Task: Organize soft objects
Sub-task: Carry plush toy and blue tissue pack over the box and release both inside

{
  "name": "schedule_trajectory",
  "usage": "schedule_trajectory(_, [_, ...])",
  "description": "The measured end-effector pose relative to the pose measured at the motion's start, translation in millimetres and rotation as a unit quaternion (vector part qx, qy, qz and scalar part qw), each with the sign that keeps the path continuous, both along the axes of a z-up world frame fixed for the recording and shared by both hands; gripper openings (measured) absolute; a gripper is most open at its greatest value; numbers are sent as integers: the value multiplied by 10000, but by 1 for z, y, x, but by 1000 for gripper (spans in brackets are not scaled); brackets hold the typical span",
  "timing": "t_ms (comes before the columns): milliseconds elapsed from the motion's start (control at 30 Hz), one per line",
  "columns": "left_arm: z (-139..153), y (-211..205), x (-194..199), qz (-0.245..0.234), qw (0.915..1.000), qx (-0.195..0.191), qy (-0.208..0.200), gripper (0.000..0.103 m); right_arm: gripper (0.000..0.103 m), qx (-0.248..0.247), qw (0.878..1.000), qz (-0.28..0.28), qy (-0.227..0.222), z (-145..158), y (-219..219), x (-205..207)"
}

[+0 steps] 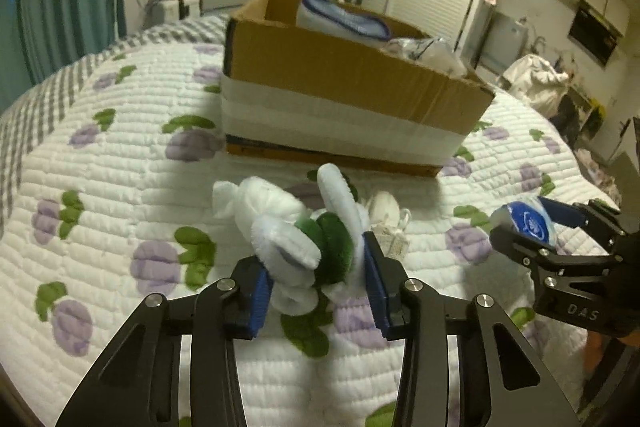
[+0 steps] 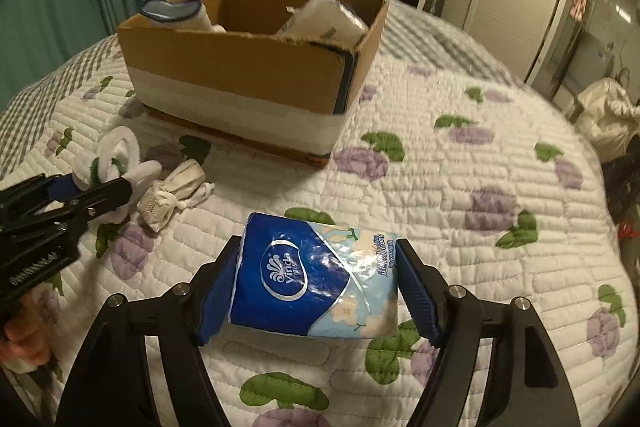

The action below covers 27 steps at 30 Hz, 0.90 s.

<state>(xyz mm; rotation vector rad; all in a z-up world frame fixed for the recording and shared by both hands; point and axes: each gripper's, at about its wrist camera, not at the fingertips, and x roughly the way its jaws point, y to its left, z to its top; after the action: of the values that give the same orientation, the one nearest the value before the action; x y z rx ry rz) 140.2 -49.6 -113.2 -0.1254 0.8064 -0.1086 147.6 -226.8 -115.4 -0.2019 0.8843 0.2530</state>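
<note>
On the left side, the left gripper [image 1: 316, 291] has its jaws closed around a white and green plush toy [image 1: 296, 231], which is made of fuzzy loops and lies on the quilted bedspread [image 1: 120, 187] with purple flowers. The blue pads touch the toy on both sides. Just beside the toy, to its right, a small bundle of white cloth [image 2: 172, 195] rests on the bed. Behind them, in the middle of the bed, stands an open cardboard box [image 2: 240, 67] with a white band around its lower part; inside it there are a folded white cloth with blue edge [image 2: 176, 13] and a white plastic packet [image 2: 324, 17]. More to the right, the right gripper [image 2: 320, 287] holds a blue Vinda tissue pack [image 2: 312, 283] between its jaws, close above the bedspread, in front of the box.
</note>
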Motion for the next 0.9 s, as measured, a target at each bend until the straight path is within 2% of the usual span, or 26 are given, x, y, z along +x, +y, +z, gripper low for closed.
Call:
schedule_trajectory(233, [36,3,-28,15,9996,91,-277,40,73,215,9995,31,-234,25,-2,-24])
schedule_trajectory(533, [111,5,-53,-19,9951,321,-932,40,73,660,9936,314,-867,108,7,-52])
schedule_trajectory(667, [140,6,-44,8,9916,446,-1214,40,73,859,9887,438,-1152,153,12,-47])
schedule_trajectory(900, [163,8,1,8,9870,649,-1470,40,73,930,9805,574,-1630,206,27,-8])
